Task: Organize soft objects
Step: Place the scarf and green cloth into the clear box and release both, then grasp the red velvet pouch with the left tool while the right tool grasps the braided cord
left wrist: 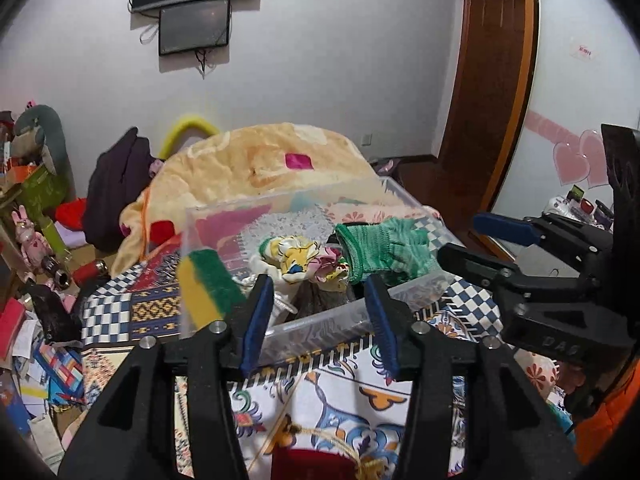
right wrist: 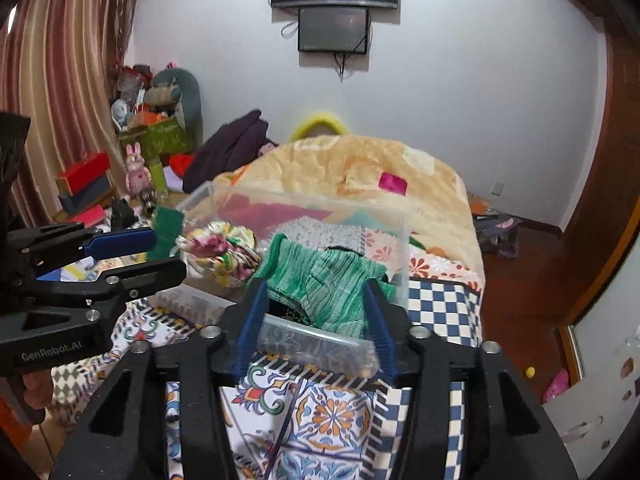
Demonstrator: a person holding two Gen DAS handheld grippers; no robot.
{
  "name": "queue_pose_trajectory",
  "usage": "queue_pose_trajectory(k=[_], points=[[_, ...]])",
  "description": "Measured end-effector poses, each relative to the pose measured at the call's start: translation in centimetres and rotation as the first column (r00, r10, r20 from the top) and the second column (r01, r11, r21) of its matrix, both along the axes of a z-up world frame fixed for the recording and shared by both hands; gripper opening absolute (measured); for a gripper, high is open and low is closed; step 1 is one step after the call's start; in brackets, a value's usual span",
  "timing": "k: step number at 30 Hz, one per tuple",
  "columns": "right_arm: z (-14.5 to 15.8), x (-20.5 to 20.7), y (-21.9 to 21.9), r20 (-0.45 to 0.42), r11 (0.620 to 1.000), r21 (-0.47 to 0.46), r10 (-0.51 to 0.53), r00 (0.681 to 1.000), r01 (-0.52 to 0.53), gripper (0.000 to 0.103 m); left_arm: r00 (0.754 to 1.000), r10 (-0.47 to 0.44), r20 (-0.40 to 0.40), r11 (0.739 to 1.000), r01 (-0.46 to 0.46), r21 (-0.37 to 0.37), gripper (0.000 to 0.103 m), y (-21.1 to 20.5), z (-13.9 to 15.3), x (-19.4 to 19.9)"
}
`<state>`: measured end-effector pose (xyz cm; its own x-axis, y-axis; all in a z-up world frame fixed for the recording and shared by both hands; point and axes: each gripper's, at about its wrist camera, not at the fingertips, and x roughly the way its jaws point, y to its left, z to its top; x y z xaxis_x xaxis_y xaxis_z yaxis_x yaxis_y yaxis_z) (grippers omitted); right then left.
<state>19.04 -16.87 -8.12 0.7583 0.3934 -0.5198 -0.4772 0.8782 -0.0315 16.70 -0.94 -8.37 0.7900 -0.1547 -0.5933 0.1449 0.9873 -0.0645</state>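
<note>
A clear plastic bin [left wrist: 320, 320] [right wrist: 320, 344] stands on the patterned bed. In it lie a green knit glove [left wrist: 384, 248] [right wrist: 320, 280], a floral cloth bundle [left wrist: 304, 260] [right wrist: 220, 252] and a yellow-green sponge [left wrist: 208, 284] [right wrist: 166, 228] at the left wall. My left gripper [left wrist: 320, 316] is open and empty just before the bin's near wall. My right gripper [right wrist: 316, 320] is open at the bin's near edge, with the glove lying between its fingers; it also shows from the side in the left wrist view [left wrist: 480, 240].
An orange blanket [left wrist: 260, 164] [right wrist: 360, 168] is heaped behind the bin. A dark garment [left wrist: 116, 188] lies at its left. Clutter of boxes and toys [left wrist: 36, 240] [right wrist: 120, 168] fills the left side. A wooden door [left wrist: 492, 80] stands at the right.
</note>
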Motion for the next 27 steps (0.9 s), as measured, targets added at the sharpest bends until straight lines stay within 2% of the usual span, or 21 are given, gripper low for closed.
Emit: queue_pose_trajectory(k=[4, 6, 8, 12, 16, 27], points=[[0.6, -1.7, -0.5, 0.036, 1.0, 0.016, -0.004, 0.999, 0.003, 0.068, 0.999, 0.004, 0.034, 1.0, -0.003, -0.021, 0.063, 0.4, 1.3, -2.3], [0.7, -2.5, -0.8, 0.048, 1.0, 0.029, -0.007, 0.999, 0.005, 0.076, 0.999, 0.0, 0.033, 1.0, 0.001, -0.025, 0.074, 0.4, 1.7, -3.3], [0.5, -3.2, -1.0, 0.046, 0.999, 0.049, -0.003, 0.999, 0.001, 0.082, 0.999, 0.006, 0.046, 1.0, -0.005, -0.02, 0.078, 0.5, 2.0, -4.3], [-0.4, -4.0, -0.9, 0.025, 0.998, 0.06, -0.001, 1.0, 0.0, 0.084, 0.998, 0.012, 0.054, 1.0, -0.011, -0.016, 0.093, 0.4, 1.7, -6.2], [-1.8, -4.7, -0.9, -0.005, 0.998, 0.058, 0.01, 1.0, -0.01, 0.084, 0.999, 0.014, 0.029, 1.0, -0.014, -0.013, 0.095, 0.4, 0.5, -7.3], [-6.1, -6.0, -0.2, -0.103, 0.999, 0.018, 0.031, 0.994, -0.03, 0.084, 0.991, 0.021, -0.13, 0.999, -0.026, -0.036, 0.095, 0.8, -5.9, -8.7]])
